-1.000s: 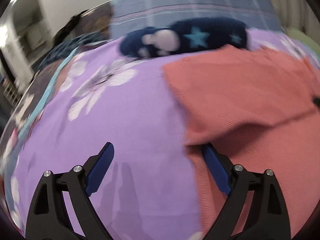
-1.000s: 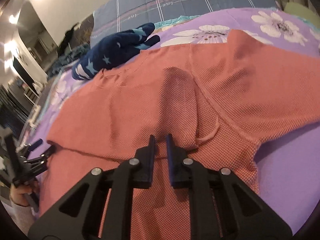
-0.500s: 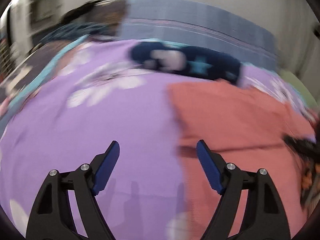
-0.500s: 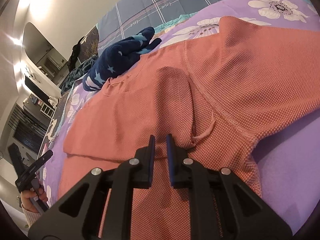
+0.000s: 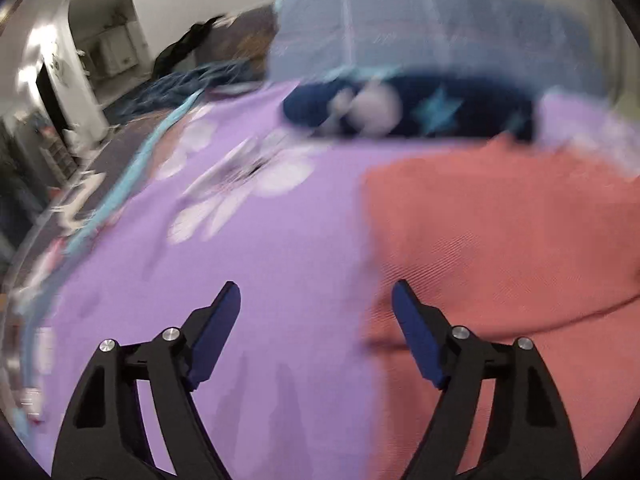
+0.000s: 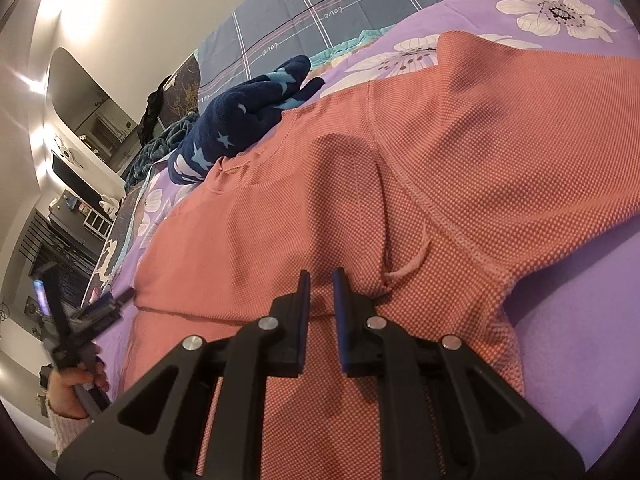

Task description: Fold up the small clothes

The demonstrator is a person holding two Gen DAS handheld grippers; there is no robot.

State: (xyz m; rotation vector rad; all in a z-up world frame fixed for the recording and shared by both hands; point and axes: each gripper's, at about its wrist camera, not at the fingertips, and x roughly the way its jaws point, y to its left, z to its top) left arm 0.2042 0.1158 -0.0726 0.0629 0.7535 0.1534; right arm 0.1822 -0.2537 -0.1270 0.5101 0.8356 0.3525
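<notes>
A salmon-pink knit shirt (image 6: 460, 168) lies spread on the purple flowered bedspread (image 6: 580, 300), its lower part folded up over the body. The shirt also shows blurred at the right of the left wrist view (image 5: 500, 232). My right gripper (image 6: 321, 280) hovers over the folded hem, jaws nearly shut with a narrow gap and nothing between them. My left gripper (image 5: 316, 292) is open and empty above the bedspread beside the shirt's left edge. It also shows in the right wrist view (image 6: 108, 304), held by a hand.
A navy fleece garment with blue stars (image 6: 244, 112) lies beyond the shirt near the collar; it also shows in the left wrist view (image 5: 408, 110). A blue plaid quilt (image 6: 360, 12) lies behind it. The bed's left edge drops to the room's furniture (image 6: 60, 240).
My left gripper has drawn back off the shirt's left edge and swung over the bedspread, still open. My right gripper has stayed over the folded hem, with the view tilting slightly.
</notes>
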